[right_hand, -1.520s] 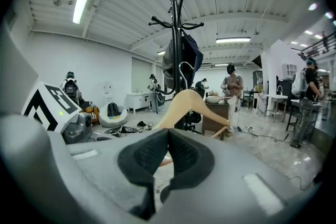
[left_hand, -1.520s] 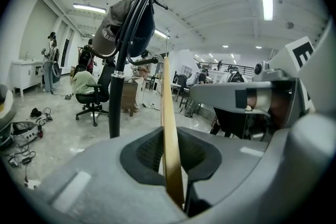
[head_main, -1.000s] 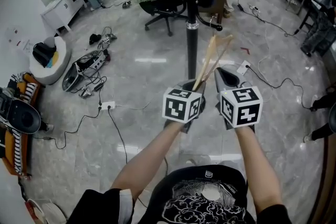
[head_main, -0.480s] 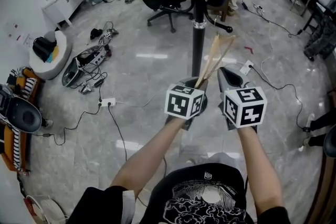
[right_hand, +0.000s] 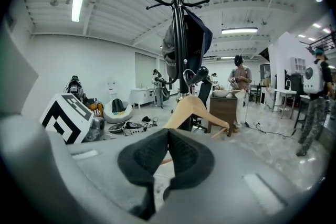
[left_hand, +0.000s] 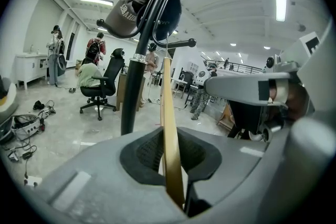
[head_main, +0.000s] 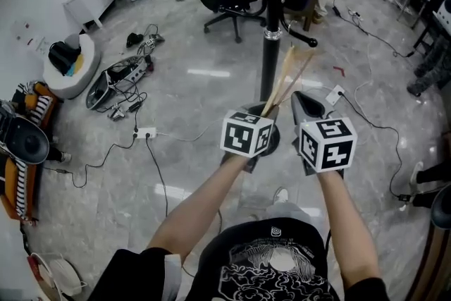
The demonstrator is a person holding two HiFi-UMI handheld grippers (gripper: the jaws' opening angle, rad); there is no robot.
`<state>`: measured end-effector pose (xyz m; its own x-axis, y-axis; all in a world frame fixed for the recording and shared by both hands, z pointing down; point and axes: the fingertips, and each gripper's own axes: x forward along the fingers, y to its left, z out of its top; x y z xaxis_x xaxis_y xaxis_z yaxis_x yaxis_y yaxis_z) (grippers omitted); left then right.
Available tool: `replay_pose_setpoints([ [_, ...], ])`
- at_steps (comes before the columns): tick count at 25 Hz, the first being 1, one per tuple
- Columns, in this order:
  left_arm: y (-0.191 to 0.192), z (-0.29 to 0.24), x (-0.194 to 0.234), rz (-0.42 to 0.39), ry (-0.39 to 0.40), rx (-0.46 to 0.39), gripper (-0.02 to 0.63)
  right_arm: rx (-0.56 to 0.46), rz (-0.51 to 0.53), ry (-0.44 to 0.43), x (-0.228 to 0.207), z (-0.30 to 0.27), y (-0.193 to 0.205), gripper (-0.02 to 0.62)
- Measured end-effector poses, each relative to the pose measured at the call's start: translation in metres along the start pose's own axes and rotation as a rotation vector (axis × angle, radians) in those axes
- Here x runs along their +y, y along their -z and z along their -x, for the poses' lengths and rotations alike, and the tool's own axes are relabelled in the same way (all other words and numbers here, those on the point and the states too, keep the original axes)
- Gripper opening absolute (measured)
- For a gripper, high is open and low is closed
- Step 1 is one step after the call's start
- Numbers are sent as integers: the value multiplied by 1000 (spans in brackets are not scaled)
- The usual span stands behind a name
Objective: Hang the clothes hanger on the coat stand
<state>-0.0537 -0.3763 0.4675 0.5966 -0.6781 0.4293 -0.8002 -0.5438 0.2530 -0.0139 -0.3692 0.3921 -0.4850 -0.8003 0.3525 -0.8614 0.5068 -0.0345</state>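
The wooden clothes hanger (head_main: 289, 77) points up and away from my left gripper (head_main: 262, 115), which is shut on its lower end. In the left gripper view the hanger (left_hand: 169, 128) stands edge-on between the dark pads. The black coat stand (head_main: 270, 46) rises just beyond both grippers, close to the hanger's top. A cap (left_hand: 128, 10) and a dark garment (right_hand: 191, 44) hang on the stand's pole (left_hand: 137, 76). My right gripper (head_main: 308, 106) is beside the left one, shut with nothing in it. From it I see the hanger (right_hand: 191, 110) side-on in front of the stand (right_hand: 181, 39).
An office chair (head_main: 232, 7) stands behind the stand. Cables and a power strip (head_main: 144, 132) lie on the floor to the left, with a white round seat (head_main: 67, 67) and tools. A wooden cabinet (right_hand: 226, 107) and several people are further back.
The view has shifted a little toward the stand, whose pole now sits slightly closer. A shoe shows below my arms. Both grippers keep the same pose and hold.
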Motion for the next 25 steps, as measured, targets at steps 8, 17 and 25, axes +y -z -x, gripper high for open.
replay_pose_setpoints([
  [8,8,-12,6,4,-3,10,41,11,1,-16,-6,-12,8,0],
  [17,16,-20,13,-2,-4,24,41,12,1,-23,-9,-21,13,0],
  [25,24,-21,18,-5,-7,40,41,17,-9,-13,-11,-19,17,0],
])
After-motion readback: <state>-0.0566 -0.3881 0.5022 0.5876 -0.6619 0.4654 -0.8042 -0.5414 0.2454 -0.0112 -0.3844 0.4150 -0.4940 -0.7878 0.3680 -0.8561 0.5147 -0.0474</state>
